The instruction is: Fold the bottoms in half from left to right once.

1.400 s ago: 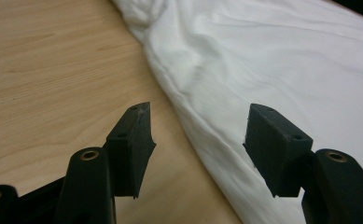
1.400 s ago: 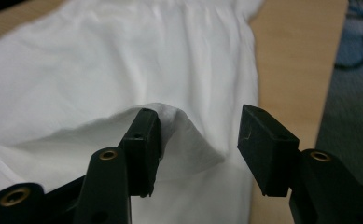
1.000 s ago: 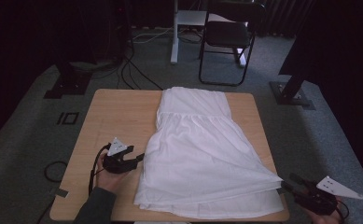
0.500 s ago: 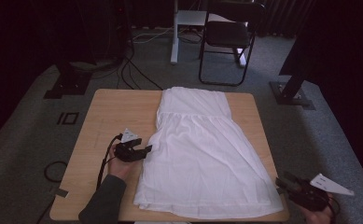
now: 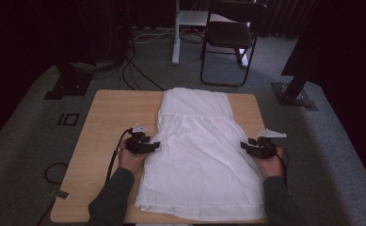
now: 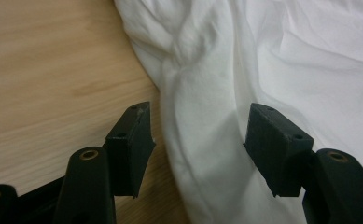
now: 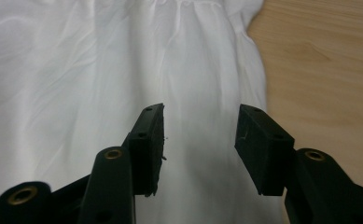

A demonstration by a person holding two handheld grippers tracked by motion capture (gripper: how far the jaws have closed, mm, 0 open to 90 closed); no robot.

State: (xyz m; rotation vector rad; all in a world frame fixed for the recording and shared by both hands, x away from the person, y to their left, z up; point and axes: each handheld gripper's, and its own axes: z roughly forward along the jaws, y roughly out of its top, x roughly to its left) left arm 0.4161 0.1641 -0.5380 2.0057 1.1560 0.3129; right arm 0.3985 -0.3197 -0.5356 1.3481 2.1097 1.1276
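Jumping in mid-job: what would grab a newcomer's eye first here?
The white dress spread flat down the middle of the wooden table. Next, the black grippers at its two side edges: the left gripper and the right gripper, both with jaws open and no cloth pinched.
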